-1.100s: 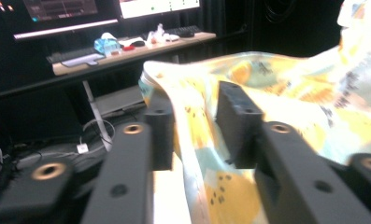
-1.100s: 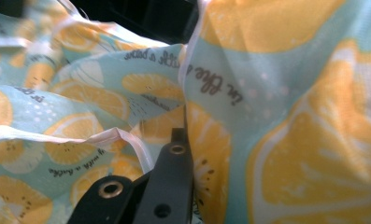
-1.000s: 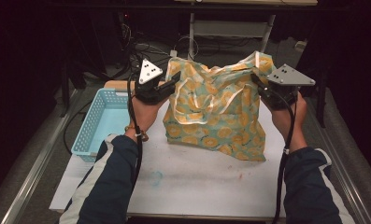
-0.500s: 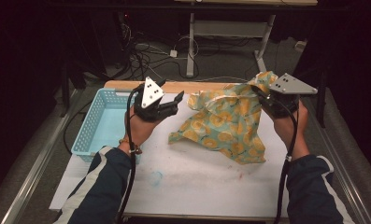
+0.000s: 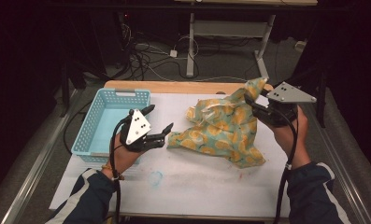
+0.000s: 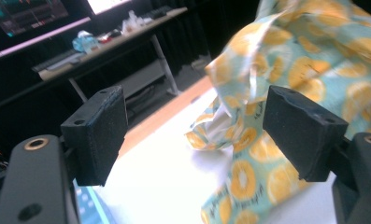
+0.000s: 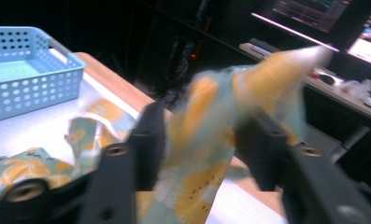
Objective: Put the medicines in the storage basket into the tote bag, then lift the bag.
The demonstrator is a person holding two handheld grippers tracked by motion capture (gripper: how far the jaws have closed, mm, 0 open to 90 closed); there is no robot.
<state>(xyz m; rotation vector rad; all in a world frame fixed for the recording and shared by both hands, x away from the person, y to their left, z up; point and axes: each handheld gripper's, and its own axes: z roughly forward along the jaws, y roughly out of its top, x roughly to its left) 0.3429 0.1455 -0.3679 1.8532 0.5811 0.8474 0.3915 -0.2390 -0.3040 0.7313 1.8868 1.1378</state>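
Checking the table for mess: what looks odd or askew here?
The bag lies crumpled, one corner held up by the right gripper. A faint blue smudge marks the table cover. The basket sits straight.

My left tool (image 5: 157, 122) hangs low with its jaws spread wide and nothing between them. My right tool (image 5: 254, 103) is raised higher, jaws pinched on a fold of the orange-print cloth (image 5: 225, 128). Both forearms reach in, sleeves dark.
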